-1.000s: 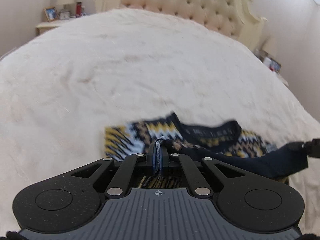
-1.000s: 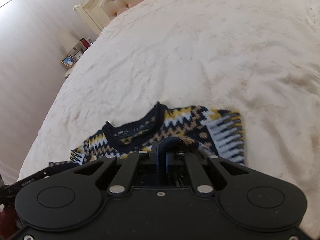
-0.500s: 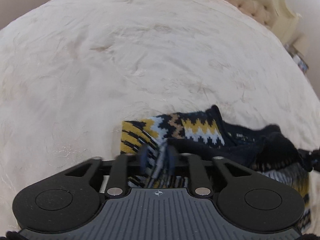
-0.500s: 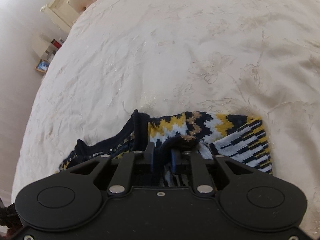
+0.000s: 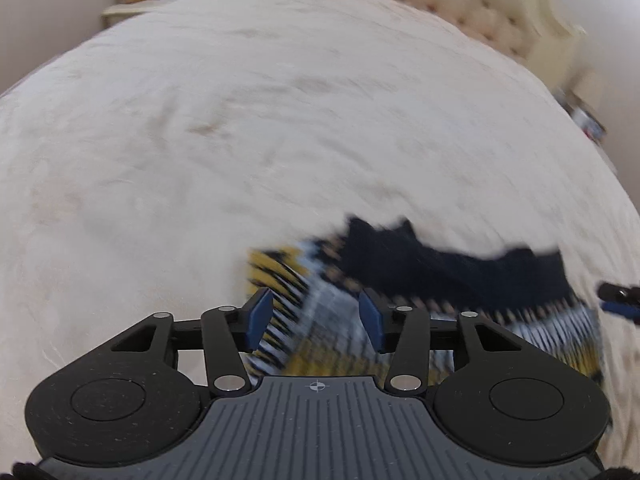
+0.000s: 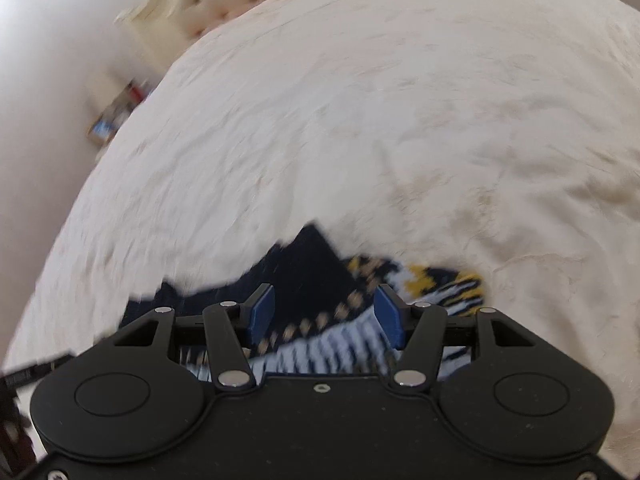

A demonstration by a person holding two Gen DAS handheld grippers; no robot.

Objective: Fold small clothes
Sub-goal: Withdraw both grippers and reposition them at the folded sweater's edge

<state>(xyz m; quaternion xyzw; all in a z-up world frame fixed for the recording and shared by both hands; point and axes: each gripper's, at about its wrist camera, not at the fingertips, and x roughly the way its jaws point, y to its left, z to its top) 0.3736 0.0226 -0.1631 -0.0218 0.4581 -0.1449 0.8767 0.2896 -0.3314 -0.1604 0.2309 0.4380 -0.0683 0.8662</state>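
Note:
A small knit sweater with navy, yellow and white zigzag pattern lies folded over on the cream bedspread. It also shows in the right wrist view, blurred by motion. My left gripper is open and empty just above the sweater's near left part. My right gripper is open and empty above the sweater's near right part. The tip of the right gripper shows at the right edge of the left wrist view.
A tufted cream headboard stands at the far end of the bed. A nightstand with a photo frame and small items is at the far left; another is at the right. The bedspread spreads wide beyond the sweater.
Both grippers were shut on the sweater's edge and carried it forward over the garment. Now both have opened and let go, and the folded-over sweater lies on the bed.

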